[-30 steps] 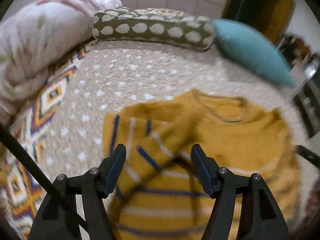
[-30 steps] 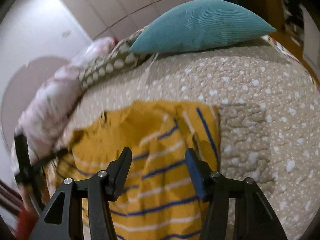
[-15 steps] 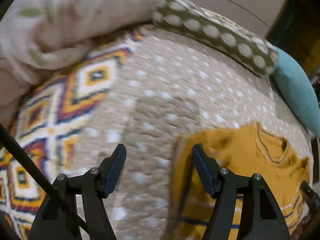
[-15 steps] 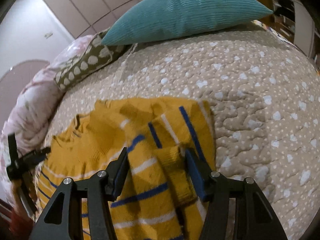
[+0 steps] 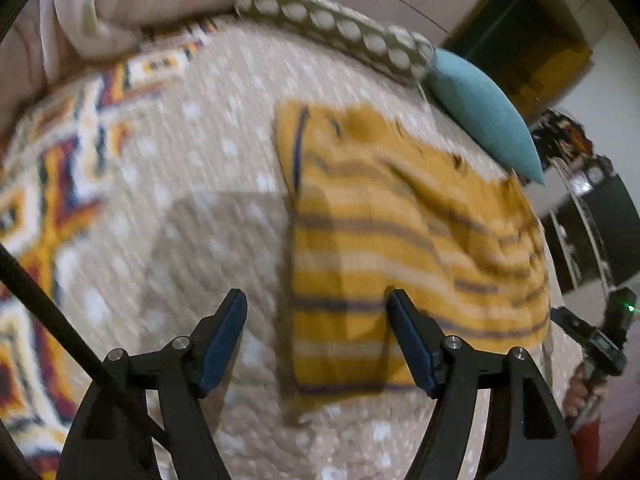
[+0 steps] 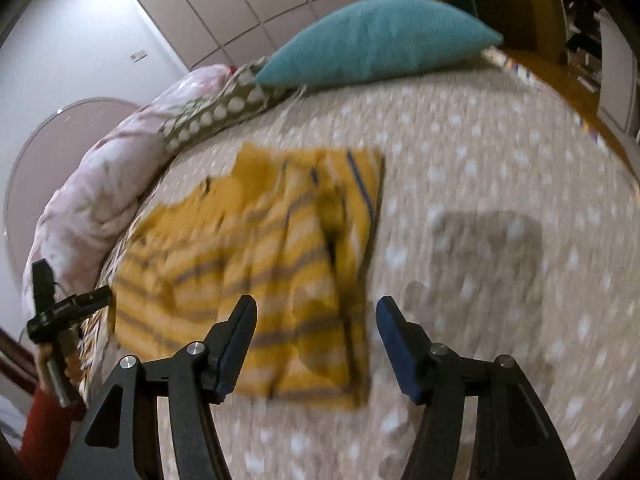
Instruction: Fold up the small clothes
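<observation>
A small mustard-yellow sweater with blue and white stripes (image 5: 400,240) lies flat on the bed, both sleeves folded in over its body; it also shows in the right wrist view (image 6: 272,264). My left gripper (image 5: 316,336) is open and empty, raised above the sweater's near left corner. My right gripper (image 6: 316,344) is open and empty, raised above the sweater's near right corner. The right gripper's body shows at the far right of the left wrist view (image 5: 600,340), and the left one at the far left of the right wrist view (image 6: 60,312).
The sweater lies on a beige quilt with white dots (image 5: 192,216) (image 6: 500,200). A teal pillow (image 5: 480,116) (image 6: 372,52), a green polka-dot bolster (image 5: 340,36) and a pink floral duvet (image 6: 104,184) line the far side. A patterned blanket (image 5: 52,184) lies to the left.
Both grippers have pulled back and up from the sweater and stand open. The sleeves now lie folded on the body. Both views are blurred with motion.
</observation>
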Action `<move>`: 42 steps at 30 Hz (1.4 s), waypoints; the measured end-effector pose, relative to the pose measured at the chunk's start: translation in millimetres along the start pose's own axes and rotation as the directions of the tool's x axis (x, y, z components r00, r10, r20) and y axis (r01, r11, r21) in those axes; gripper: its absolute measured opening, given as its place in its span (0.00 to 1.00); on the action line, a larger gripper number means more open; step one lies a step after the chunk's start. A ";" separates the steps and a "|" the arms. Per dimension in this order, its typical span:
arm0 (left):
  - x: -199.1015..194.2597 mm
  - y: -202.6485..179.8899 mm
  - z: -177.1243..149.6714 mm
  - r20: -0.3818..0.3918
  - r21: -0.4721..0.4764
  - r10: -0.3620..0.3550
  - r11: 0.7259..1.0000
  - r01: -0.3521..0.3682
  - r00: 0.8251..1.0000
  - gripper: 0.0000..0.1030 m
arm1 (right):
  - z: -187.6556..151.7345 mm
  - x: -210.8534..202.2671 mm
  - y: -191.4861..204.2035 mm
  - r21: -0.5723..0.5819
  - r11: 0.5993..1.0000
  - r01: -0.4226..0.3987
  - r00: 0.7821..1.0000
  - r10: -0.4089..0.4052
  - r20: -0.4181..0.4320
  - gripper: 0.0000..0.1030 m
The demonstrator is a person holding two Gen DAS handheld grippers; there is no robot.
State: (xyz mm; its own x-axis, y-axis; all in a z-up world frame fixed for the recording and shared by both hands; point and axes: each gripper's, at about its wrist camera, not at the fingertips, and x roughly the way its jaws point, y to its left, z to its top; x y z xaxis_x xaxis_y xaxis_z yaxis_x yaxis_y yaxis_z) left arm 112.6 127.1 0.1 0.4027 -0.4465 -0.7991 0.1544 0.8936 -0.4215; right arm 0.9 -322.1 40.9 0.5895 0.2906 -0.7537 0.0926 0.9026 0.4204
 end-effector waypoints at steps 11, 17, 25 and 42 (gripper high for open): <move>-31.5 -13.8 -1.1 0.012 0.117 0.152 0.981 -0.152 0.988 0.08 | -27.7 4.7 -15.2 0.073 0.994 -0.078 0.997 0.078 -0.001 0.12; -44.2 3.0 -18.3 0.062 0.120 0.285 0.949 -0.290 0.957 0.09 | -43.1 3.3 -41.4 0.126 0.991 -0.035 0.999 0.039 -0.029 0.13; -72.1 0.0 -5.7 0.177 0.077 0.197 0.974 -0.213 0.964 0.41 | -13.6 -41.7 -9.3 0.041 0.995 0.087 0.984 -0.092 0.152 0.18; 72.2 10.8 118.4 0.014 -0.091 0.123 0.988 -0.121 0.992 0.65 | 98.9 126.8 37.7 -0.045 0.993 0.111 0.993 -0.113 -0.042 0.15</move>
State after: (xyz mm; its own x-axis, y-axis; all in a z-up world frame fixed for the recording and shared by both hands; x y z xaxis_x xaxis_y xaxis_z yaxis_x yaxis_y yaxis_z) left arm 250.2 109.9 -11.4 0.4312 -0.3325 -0.8387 0.0222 0.9332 -0.3586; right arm 158.6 -282.6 11.2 0.5408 0.1998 -0.8171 0.1210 0.9428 0.3107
